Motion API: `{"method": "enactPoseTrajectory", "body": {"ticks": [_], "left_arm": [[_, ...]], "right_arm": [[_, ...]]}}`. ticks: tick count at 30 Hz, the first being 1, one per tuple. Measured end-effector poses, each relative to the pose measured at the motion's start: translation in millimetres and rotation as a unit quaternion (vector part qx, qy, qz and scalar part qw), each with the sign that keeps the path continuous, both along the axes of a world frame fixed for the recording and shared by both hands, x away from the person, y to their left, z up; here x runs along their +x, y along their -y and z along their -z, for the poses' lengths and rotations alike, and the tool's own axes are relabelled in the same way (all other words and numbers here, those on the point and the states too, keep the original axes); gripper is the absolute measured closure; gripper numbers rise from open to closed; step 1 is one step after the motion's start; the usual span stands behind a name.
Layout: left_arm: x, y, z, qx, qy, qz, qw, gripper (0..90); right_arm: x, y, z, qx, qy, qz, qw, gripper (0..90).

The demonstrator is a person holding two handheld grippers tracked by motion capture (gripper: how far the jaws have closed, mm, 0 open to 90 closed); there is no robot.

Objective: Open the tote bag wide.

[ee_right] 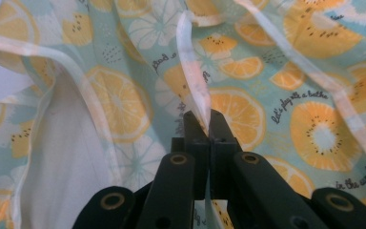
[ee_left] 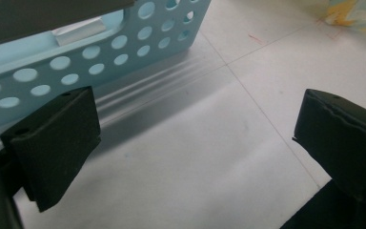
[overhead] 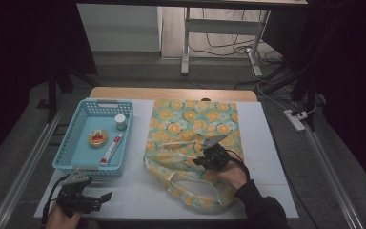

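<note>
A cloth bag (overhead: 190,124) printed with orange slices on teal lies on the white table top, its mouth towards me. My right gripper (overhead: 199,161) hangs over the bag's near half. In the right gripper view its jaws (ee_right: 208,121) are shut on a pale hem strip (ee_right: 193,71) of the bag (ee_right: 310,129), which rises in a fold from the pinch. At the table's near left corner my left gripper (overhead: 106,196) stands open, apart from the bag. Nothing sits between its fingers (ee_left: 195,138), just bare table.
A light blue perforated basket (overhead: 76,143) stands left of the bag and holds a small white jar (overhead: 120,121), a round yellow tin (overhead: 98,138) and a red-and-white tube (overhead: 111,149). Its wall (ee_left: 100,47) is close ahead of the left gripper.
</note>
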State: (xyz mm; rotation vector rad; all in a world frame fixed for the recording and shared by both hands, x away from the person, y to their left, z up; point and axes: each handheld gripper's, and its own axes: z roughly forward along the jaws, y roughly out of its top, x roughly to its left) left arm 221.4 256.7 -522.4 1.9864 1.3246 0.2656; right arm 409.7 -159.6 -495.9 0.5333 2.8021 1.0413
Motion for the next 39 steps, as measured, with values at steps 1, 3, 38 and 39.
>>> {"method": "enactPoseTrajectory", "body": {"ticks": [1, 3, 38, 39], "left_arm": [[-0.1, -0.2, -0.1, 0.000, 0.003, 0.000, 1.0000, 1.8], [-0.2, -1.0, -0.2, -0.003, 0.007, 0.002, 1.0000, 1.5], [-1.2, -4.3, 1.5, -0.019, 0.014, -0.001, 0.9997, 0.3], [-1.3, -4.0, 1.6, -0.018, 0.015, 0.000, 0.9997, 0.4]], "right_arm": [[0.5, 0.1, -1.4, 0.000, 0.000, 0.000, 1.0000, 89.8], [1.6, 0.0, -3.6, 0.003, -0.003, 0.003, 1.0000, 89.8], [20.4, -5.1, -66.2, 0.085, 0.033, 0.012, 0.9957, 89.9], [21.8, -5.1, -68.7, 0.088, 0.032, 0.012, 0.9955, 89.9]]}}
